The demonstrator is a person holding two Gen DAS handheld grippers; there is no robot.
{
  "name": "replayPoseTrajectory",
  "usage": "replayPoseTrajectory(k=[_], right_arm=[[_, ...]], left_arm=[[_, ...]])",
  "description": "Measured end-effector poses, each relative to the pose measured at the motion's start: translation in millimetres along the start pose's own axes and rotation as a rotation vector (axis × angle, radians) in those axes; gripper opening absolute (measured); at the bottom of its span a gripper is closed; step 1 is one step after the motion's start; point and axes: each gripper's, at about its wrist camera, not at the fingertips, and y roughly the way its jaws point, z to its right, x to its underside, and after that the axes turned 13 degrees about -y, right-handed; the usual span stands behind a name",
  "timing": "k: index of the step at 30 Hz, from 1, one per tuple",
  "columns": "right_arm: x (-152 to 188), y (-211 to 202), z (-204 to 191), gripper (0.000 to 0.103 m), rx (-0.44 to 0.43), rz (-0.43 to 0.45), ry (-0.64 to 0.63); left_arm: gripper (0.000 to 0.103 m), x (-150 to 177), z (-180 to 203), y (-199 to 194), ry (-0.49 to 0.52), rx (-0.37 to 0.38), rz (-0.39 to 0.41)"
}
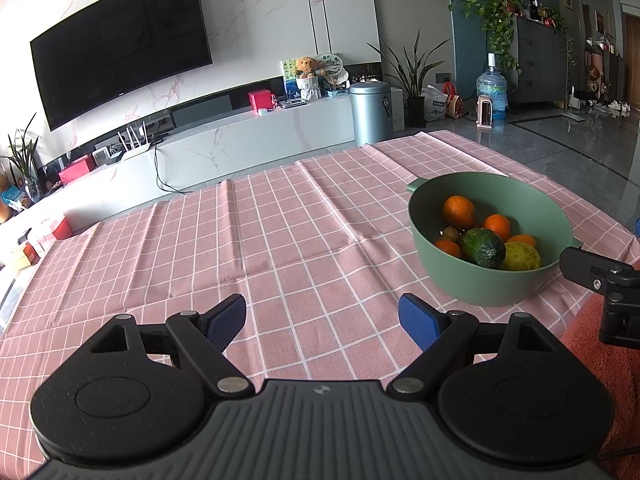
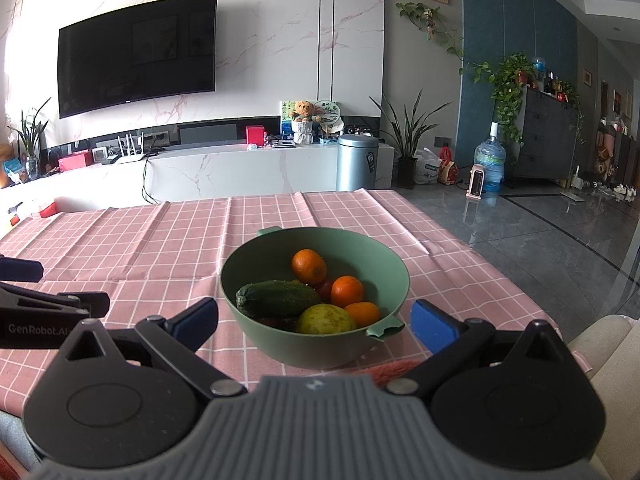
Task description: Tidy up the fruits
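Note:
A green bowl (image 2: 320,344) (image 1: 444,268) stands on the pink checked tablecloth (image 1: 280,232) near its front right corner. It holds several oranges (image 2: 309,266), a dark green avocado (image 2: 276,298) (image 1: 482,247), a yellow-green fruit (image 2: 325,319) (image 1: 520,257) and smaller fruits partly hidden beneath. My right gripper (image 2: 316,322) is open, low in front of the bowl, its blue pads (image 2: 434,330) flanking the near rim. My left gripper (image 1: 322,320) is open over bare cloth, left of the bowl, nothing between its fingers.
The right gripper's black body (image 1: 600,280) shows beside the bowl in the left wrist view. The left one (image 2: 48,312) shows at the right wrist view's left edge. The tablecloth (image 2: 140,248) stretches left and back. Beyond stand a TV console (image 2: 240,168) and a bin (image 2: 356,162).

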Motion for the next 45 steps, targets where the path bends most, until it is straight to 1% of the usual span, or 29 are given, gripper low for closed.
replayPoseTrajectory(k=[25, 34, 45], right_arm=[[-0.7, -0.5, 0.0, 0.098, 0.0, -0.001, 0.0], [-0.8, -0.7, 0.0, 0.098, 0.0, 0.0, 0.0], [-1.0, -0.8, 0.0, 0.098, 0.0, -0.001, 0.0]], left_arm=[[0.101, 0.8, -1.5, -0.4, -0.004, 0.0, -0.004], [0.101, 5.4, -0.7, -3.2, -0.011, -0.001, -0.013], [0.1, 2.0, 2.6, -3.3, -0.004, 0.005, -0.028]])
